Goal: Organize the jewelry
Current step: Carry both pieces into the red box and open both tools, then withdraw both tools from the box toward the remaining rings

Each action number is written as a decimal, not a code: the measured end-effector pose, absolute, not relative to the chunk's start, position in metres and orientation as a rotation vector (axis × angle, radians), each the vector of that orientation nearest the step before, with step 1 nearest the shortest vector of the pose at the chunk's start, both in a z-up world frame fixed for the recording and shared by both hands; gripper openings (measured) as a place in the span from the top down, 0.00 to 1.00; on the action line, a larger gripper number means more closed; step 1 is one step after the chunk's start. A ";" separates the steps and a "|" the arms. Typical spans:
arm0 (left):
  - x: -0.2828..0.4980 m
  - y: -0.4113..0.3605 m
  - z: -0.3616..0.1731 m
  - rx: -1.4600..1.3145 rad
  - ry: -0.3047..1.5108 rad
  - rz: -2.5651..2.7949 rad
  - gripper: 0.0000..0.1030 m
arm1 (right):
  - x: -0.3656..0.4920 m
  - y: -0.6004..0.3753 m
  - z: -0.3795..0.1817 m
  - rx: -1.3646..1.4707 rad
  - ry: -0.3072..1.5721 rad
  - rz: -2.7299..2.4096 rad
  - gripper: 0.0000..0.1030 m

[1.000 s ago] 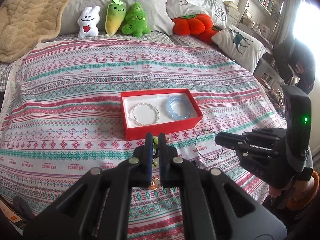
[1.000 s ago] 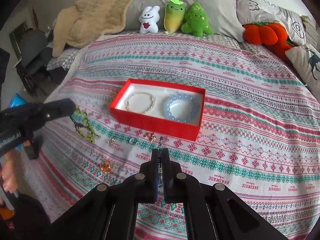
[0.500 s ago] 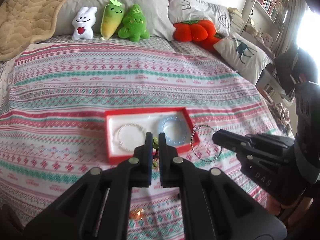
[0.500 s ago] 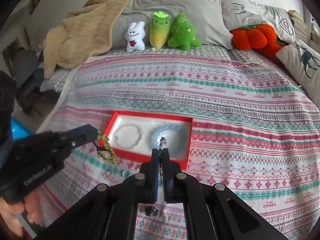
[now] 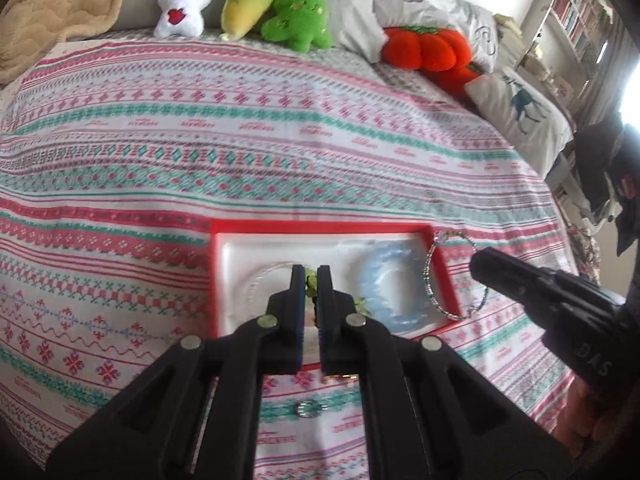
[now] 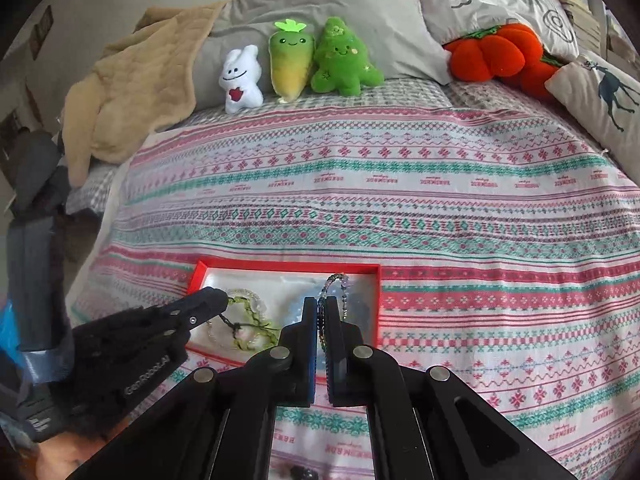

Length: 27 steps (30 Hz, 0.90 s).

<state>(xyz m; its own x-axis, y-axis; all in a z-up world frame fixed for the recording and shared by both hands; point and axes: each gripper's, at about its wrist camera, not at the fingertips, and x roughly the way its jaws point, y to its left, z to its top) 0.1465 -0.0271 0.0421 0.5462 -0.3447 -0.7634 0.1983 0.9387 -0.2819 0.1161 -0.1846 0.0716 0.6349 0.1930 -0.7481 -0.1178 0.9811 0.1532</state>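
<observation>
A bed covered by a patterned spread (image 5: 280, 152), near edge: the left gripper (image 5: 310, 276) is clamped on a green beaded bracelet (image 6: 250, 320), the right gripper (image 6: 321, 308) on a thin dark beaded bracelet (image 5: 434, 280). Both hang over the red box (image 5: 320, 225), which holds a pale blue bracelet (image 5: 384, 292) and what seems a clear one (image 5: 260, 280). Beyond, plush toys (image 6: 296, 60) line grey pillows (image 6: 360, 4).

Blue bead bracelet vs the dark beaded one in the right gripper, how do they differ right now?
The blue bracelet has chunky pale-blue beads; the dark bracelet is a thin strand of tiny dark and silvery beads.
The blue bracelet lies flat inside the red box; the dark bracelet dangles from the right gripper over the box's right edge.
Both are closed bead loops.
</observation>
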 end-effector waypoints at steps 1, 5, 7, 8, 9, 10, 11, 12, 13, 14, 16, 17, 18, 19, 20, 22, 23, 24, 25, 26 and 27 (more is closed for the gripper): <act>0.147 -0.026 0.040 -0.162 0.948 -0.313 0.94 | 0.118 -0.179 0.071 0.098 0.869 0.197 0.97; 0.148 -0.025 0.033 -0.111 0.966 -0.288 0.94 | 0.121 -0.166 0.068 0.106 0.865 0.250 0.97; 0.147 -0.028 0.031 -0.089 0.968 -0.285 0.94 | 0.125 -0.164 0.062 0.089 0.869 0.237 0.97; 0.146 -0.030 0.031 -0.080 0.967 -0.284 0.94 | 0.126 -0.165 0.058 0.083 0.877 0.224 0.97; 0.146 -0.031 0.031 -0.070 0.966 -0.282 0.94 | 0.128 -0.167 0.055 0.079 0.883 0.212 0.97; 0.146 -0.033 0.031 -0.063 0.965 -0.282 0.94 | 0.131 -0.171 0.050 0.071 0.894 0.189 0.97; 0.145 -0.034 0.031 -0.056 0.964 -0.283 0.94 | 0.133 -0.174 0.046 0.063 0.902 0.172 0.97; 0.145 -0.036 0.031 -0.048 0.962 -0.281 0.94 | 0.134 -0.178 0.044 0.058 0.906 0.161 0.97; 0.145 -0.036 0.031 -0.040 0.960 -0.279 0.94 | 0.135 -0.182 0.042 0.056 0.908 0.149 0.97; 0.144 -0.037 0.032 -0.028 0.958 -0.278 0.94 | 0.136 -0.187 0.040 0.060 0.911 0.140 0.97; 0.144 -0.039 0.032 -0.009 0.956 -0.271 0.94 | 0.137 -0.194 0.038 0.077 0.914 0.130 0.96; 0.143 -0.039 0.032 0.000 0.954 -0.266 0.94 | 0.137 -0.197 0.038 0.089 0.919 0.127 0.95; 0.143 -0.039 0.033 0.003 0.952 -0.266 0.94 | 0.137 -0.199 0.038 0.094 0.921 0.128 0.92; 0.142 -0.039 0.034 0.006 0.952 -0.266 0.93 | 0.136 -0.200 0.038 0.098 0.926 0.130 0.89; 0.141 -0.040 0.035 0.007 0.951 -0.265 0.91 | 0.135 -0.201 0.039 0.095 0.930 0.132 0.87; 0.138 -0.040 0.038 0.008 0.944 -0.270 0.79 | 0.132 -0.201 0.040 0.084 0.932 0.141 0.84; 0.136 -0.040 0.040 0.010 0.939 -0.271 0.76 | 0.130 -0.201 0.042 0.079 0.933 0.143 0.84; 0.133 -0.040 0.041 0.014 0.934 -0.272 0.72 | 0.128 -0.201 0.043 0.074 0.934 0.143 0.84; 0.132 -0.041 0.043 0.018 0.930 -0.273 0.70 | 0.126 -0.201 0.045 0.071 0.933 0.143 0.84; 0.129 -0.042 0.045 0.020 0.926 -0.277 0.69 | 0.124 -0.201 0.047 0.068 0.931 0.144 0.84; 0.127 -0.042 0.047 0.022 0.923 -0.280 0.66 | 0.122 -0.201 0.048 0.065 0.929 0.144 0.83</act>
